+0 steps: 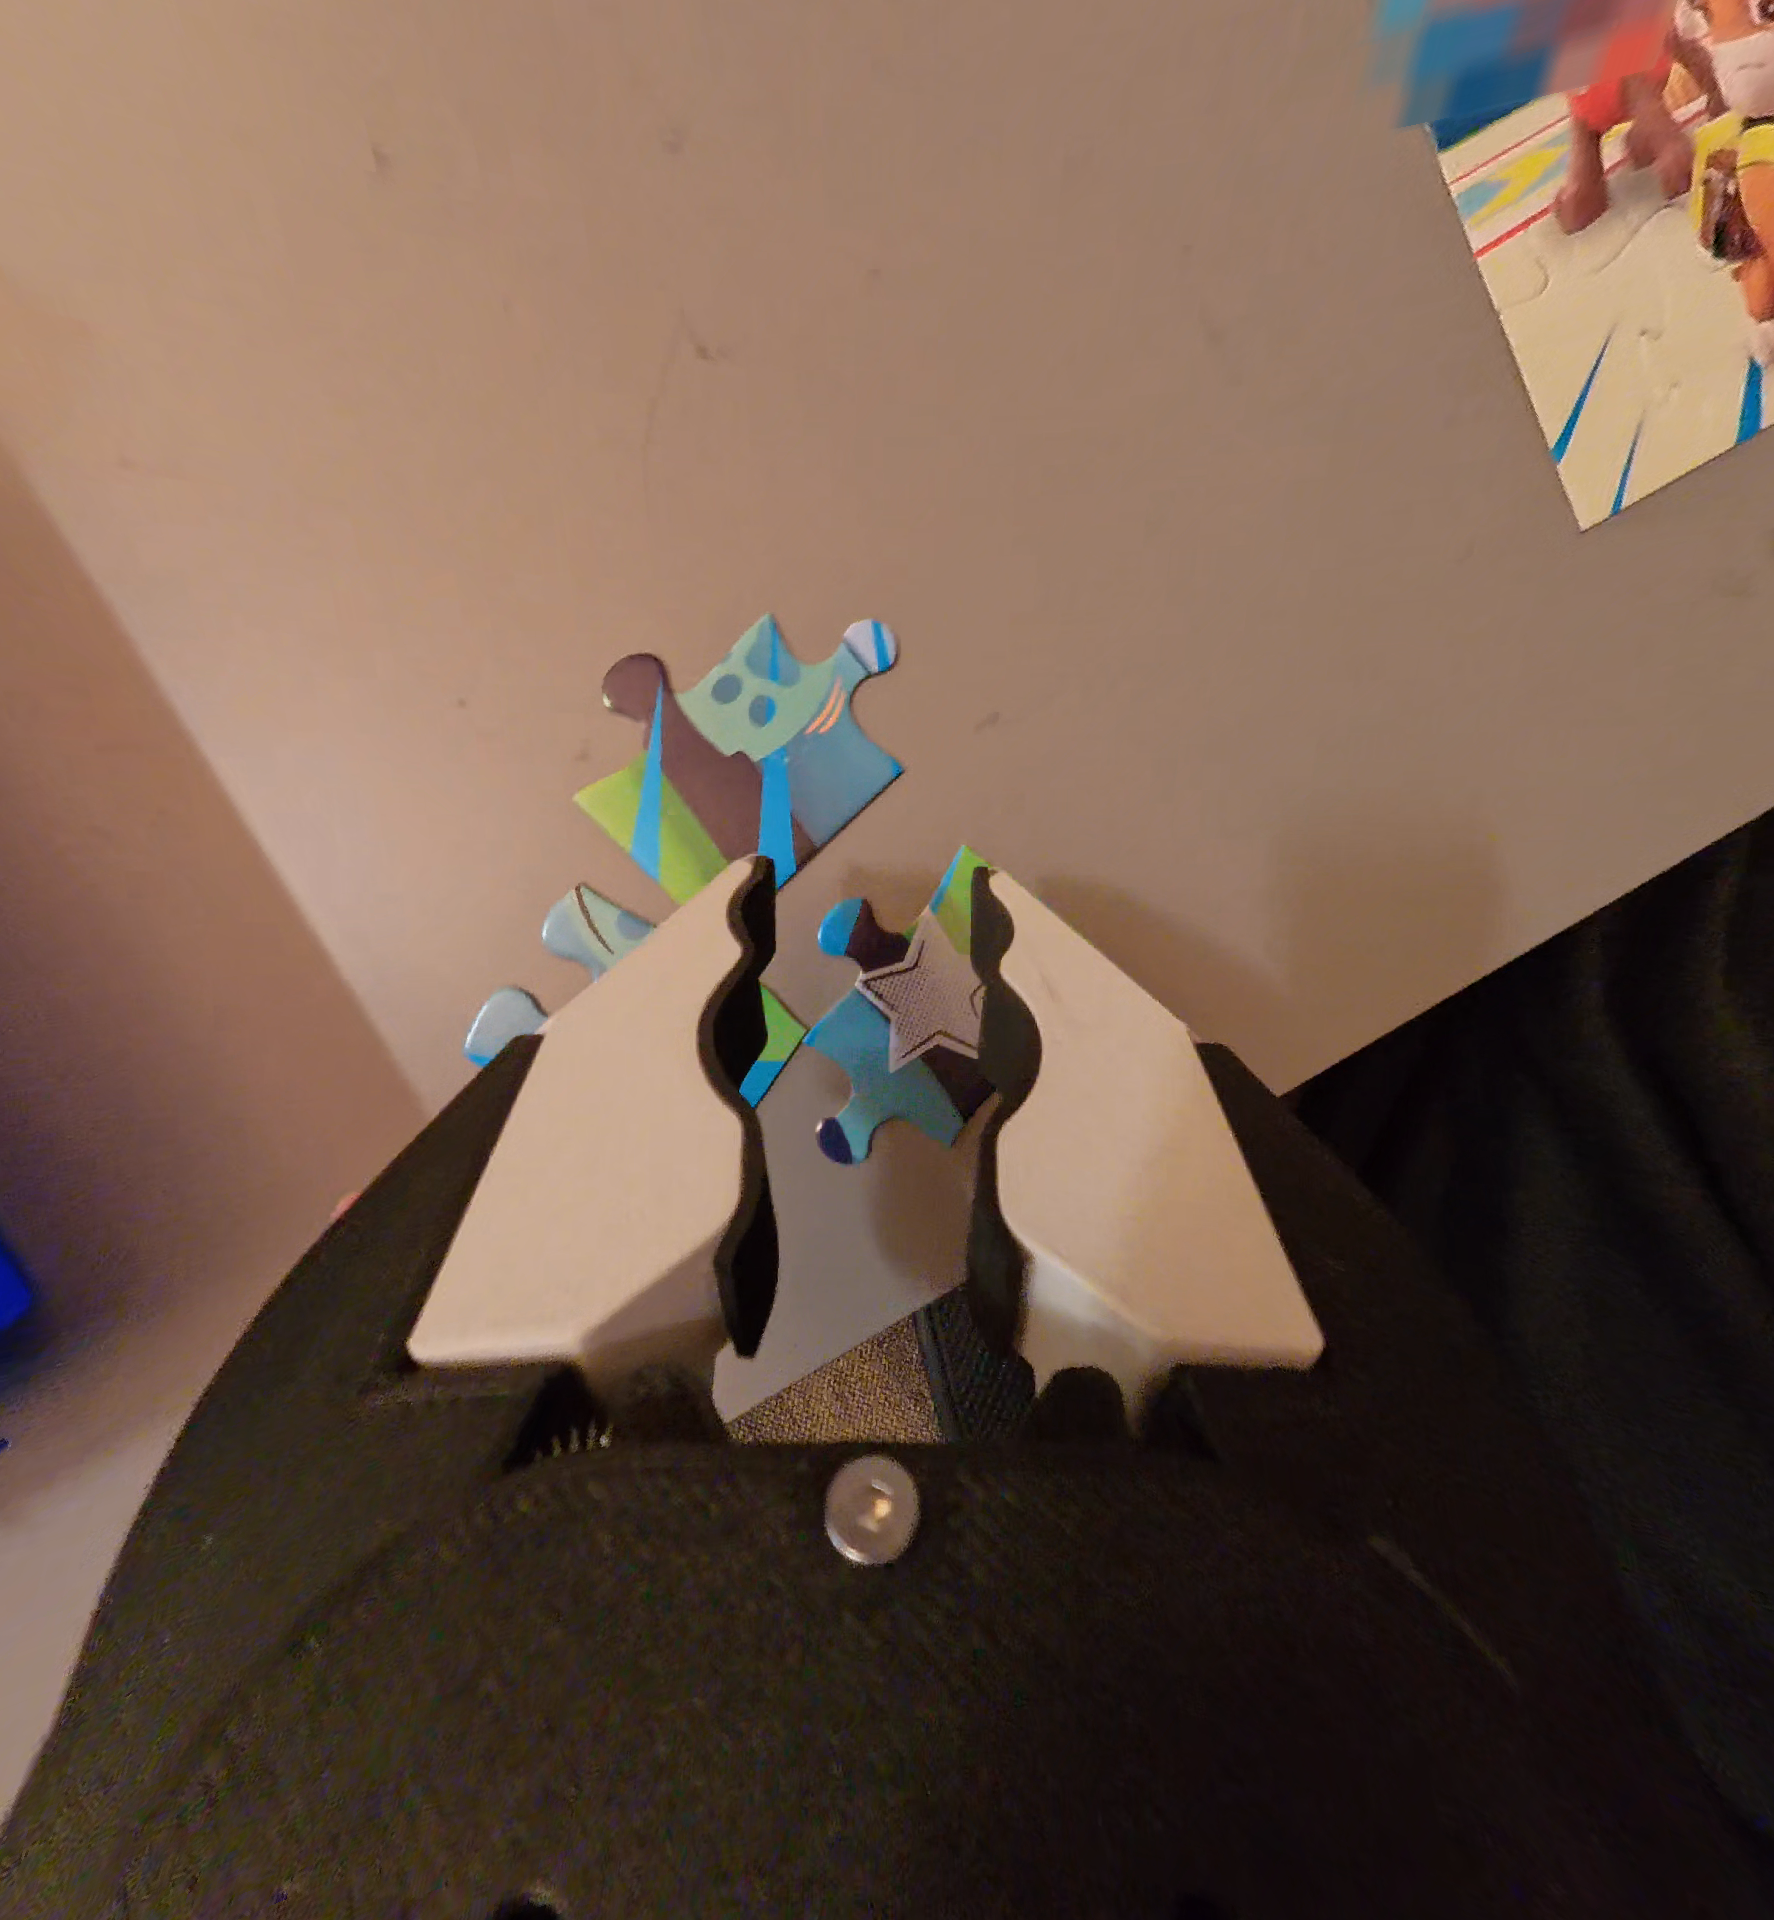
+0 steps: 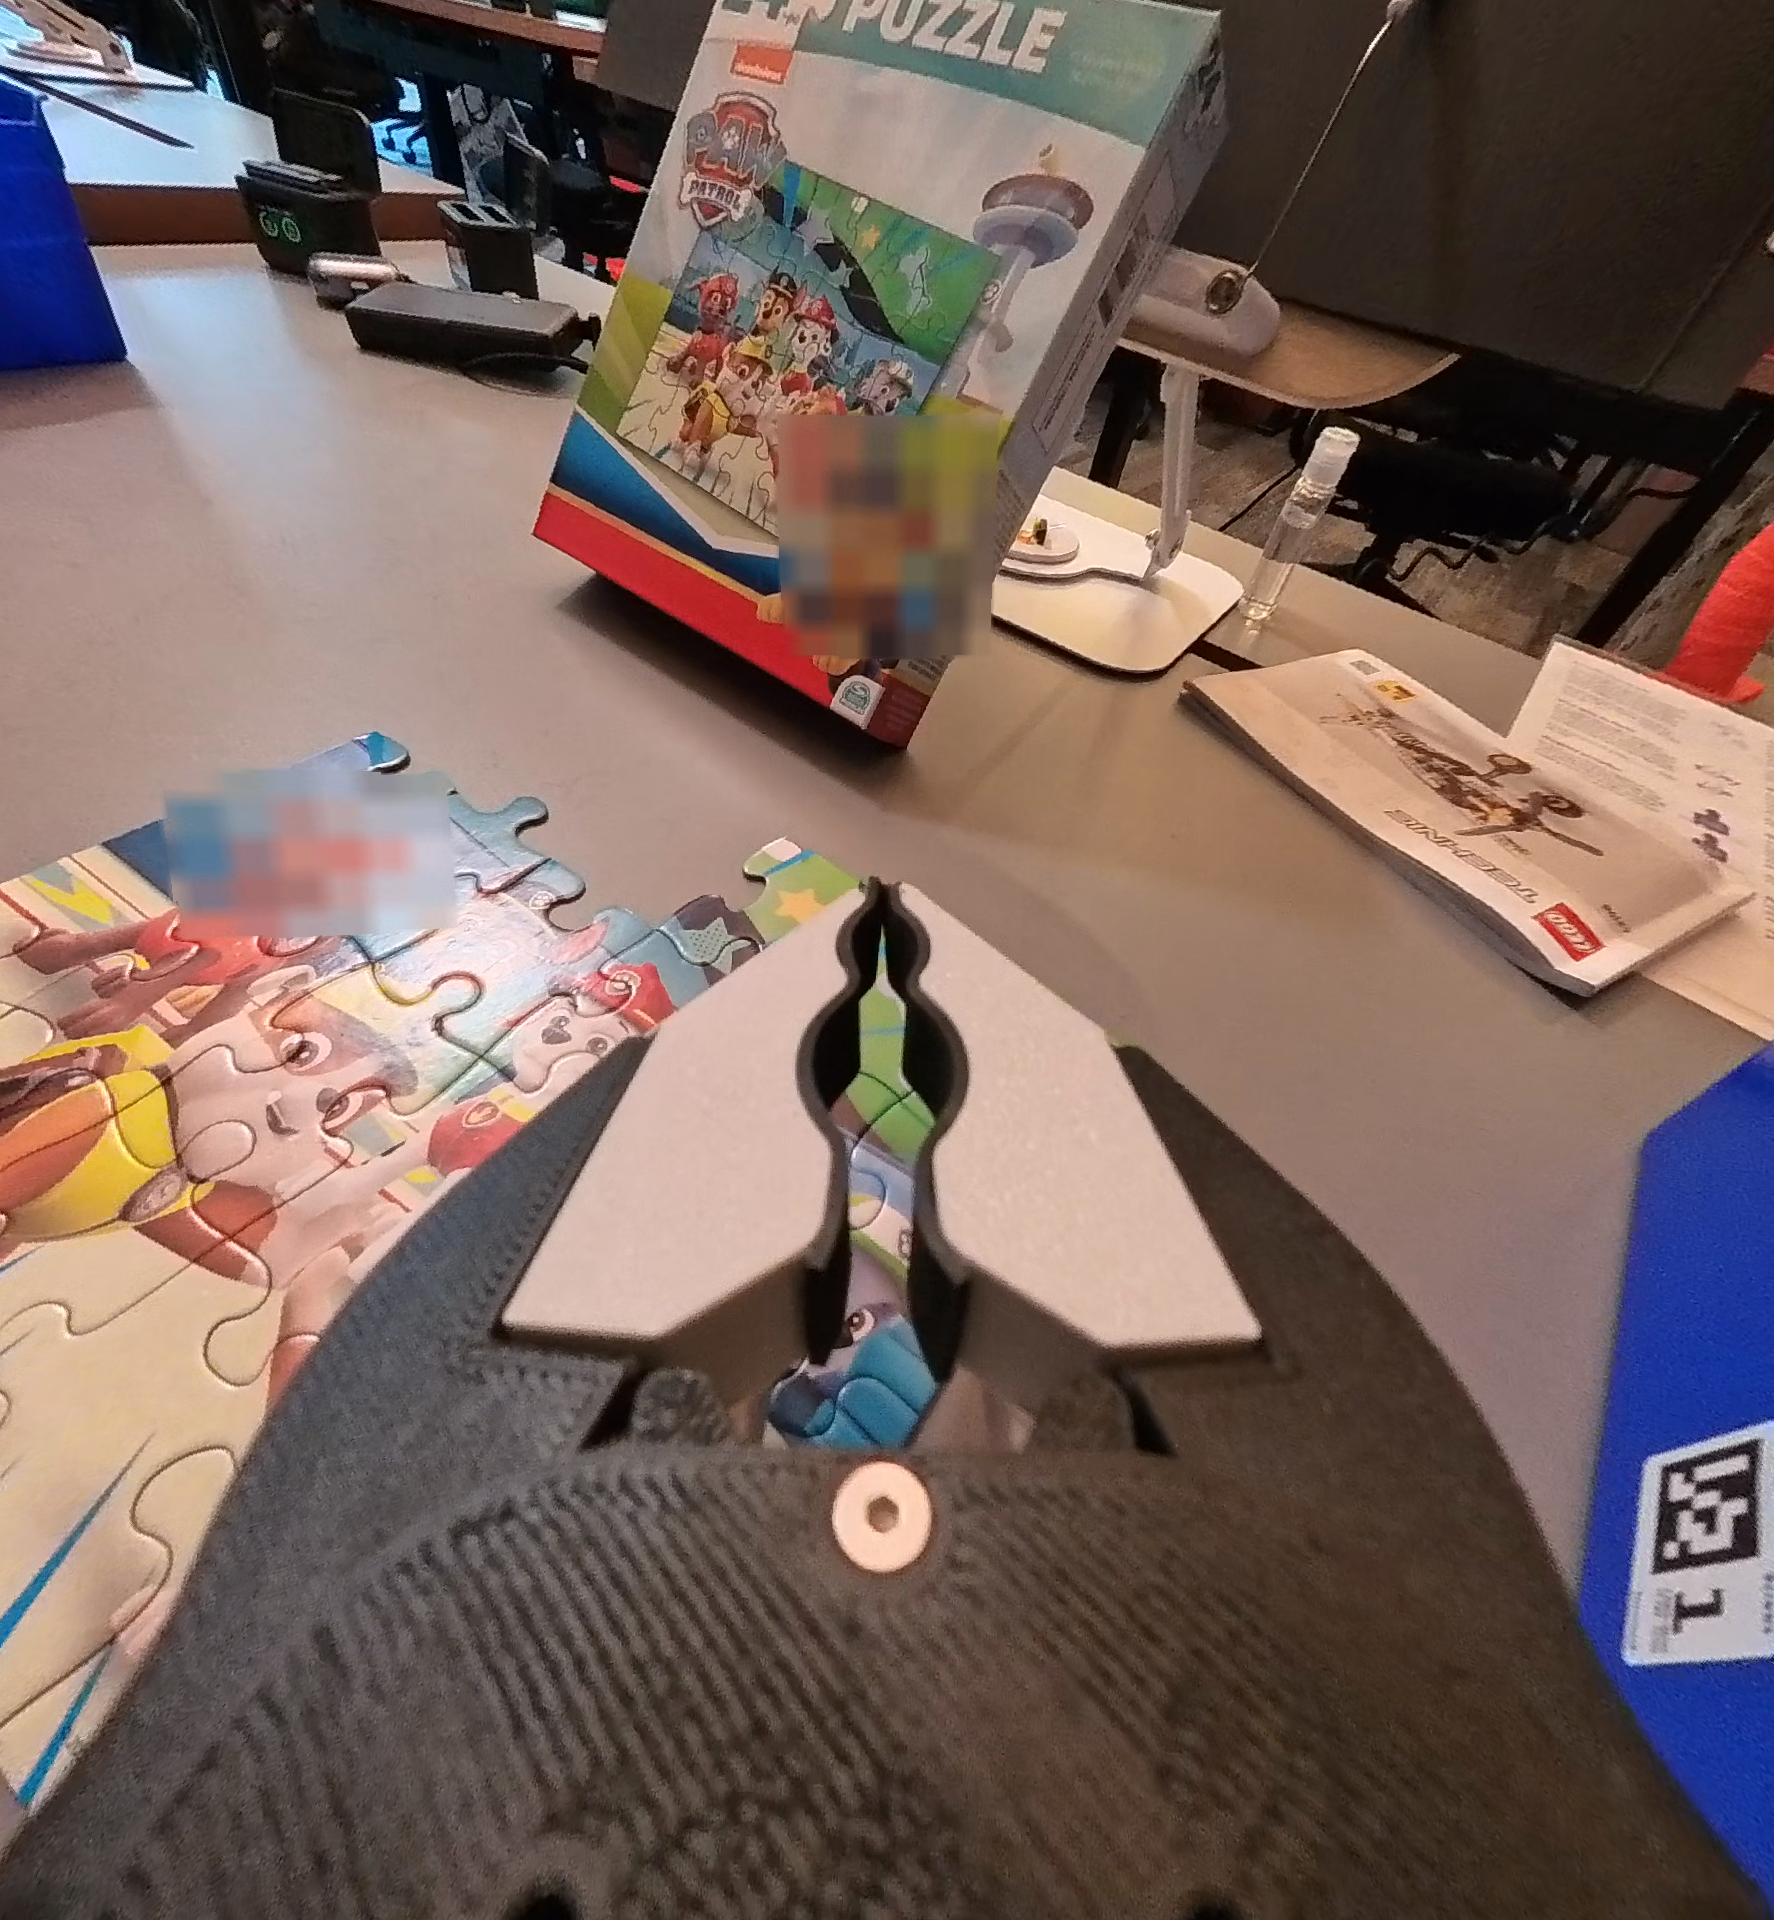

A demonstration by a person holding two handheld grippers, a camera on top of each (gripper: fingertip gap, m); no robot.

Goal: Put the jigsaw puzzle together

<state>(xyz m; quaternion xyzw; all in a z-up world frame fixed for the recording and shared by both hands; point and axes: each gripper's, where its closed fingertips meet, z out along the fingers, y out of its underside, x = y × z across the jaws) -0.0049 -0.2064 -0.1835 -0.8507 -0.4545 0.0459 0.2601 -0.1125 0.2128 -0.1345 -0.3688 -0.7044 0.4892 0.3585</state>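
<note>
Right now, in the left wrist view, your left gripper (image 1: 867,883) stands partly open over the grey table (image 1: 1070,468). A puzzle piece with a white star (image 1: 904,1023) lies between the jaws, close against the right finger; whether that pad presses on it you cannot tell, and a clear gap separates it from the left finger (image 1: 634,1091), so nothing is clamped. You can count three loose pieces: the star piece, a teal and green piece (image 1: 737,758) just beyond the left fingertip at 11 o'clock, and a pale blue piece (image 1: 571,935) mostly hidden under the left finger at 9 o'clock. All are flat glossy card with rounded knobs. At 1 o'clock, well apart, lies one corner of the assembled puzzle (image 1: 1672,312). The fingers are smooth pale plastic with black wavy pads.

Next, in the right wrist view, your right gripper (image 2: 885,896) has its tips closed together with nothing between them. It hovers over the right edge of the assembled puzzle (image 2: 239,1091), whose green knobbed edge (image 2: 789,883) shows just at 10 o'clock of the tips. One puzzle box (image 2: 862,364) stands upright at 12 o'clock, one booklet (image 2: 1465,831) lies at 2 o'clock, and one blue bin (image 2: 1745,1299) sits at 4 o'clock.
</note>
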